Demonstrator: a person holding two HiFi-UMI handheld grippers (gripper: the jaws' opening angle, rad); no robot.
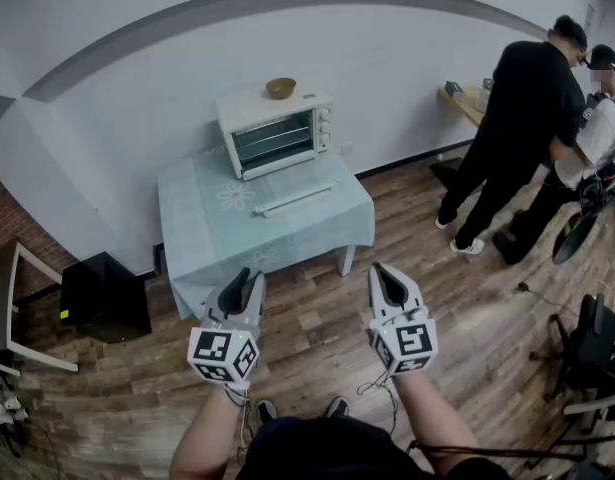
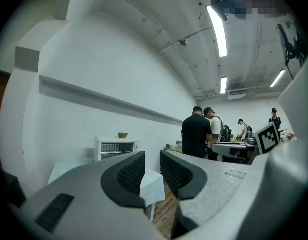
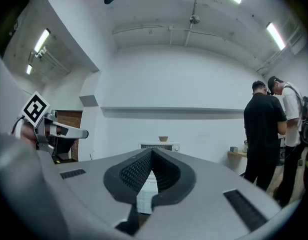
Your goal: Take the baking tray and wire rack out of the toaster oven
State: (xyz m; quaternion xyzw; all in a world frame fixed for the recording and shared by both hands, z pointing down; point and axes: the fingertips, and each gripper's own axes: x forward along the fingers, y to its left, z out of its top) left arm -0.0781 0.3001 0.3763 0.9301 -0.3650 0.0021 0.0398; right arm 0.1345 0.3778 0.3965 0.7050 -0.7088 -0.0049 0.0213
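Toaster oven (image 1: 276, 133) at the far side of the cloth-covered table (image 1: 202, 238), its wide front facing us. The wire rack (image 1: 274, 140) shows as bars running side to side inside; the baking tray I can't pick out. Both grippers are level and well short of the oven, table's near half between. The left gripper (image 1: 243, 280) is more in line, jaws parted on nothing; the right gripper (image 1: 385, 273) is pinched shut, empty. A bowl (image 1: 280, 88) sits on the oven, a white bar (image 1: 294, 199) lies just in front, and two people (image 1: 527, 128) stand well off to its right.

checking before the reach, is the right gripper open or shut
Shut: the right gripper has its jaws touching at the tips, nothing between them.
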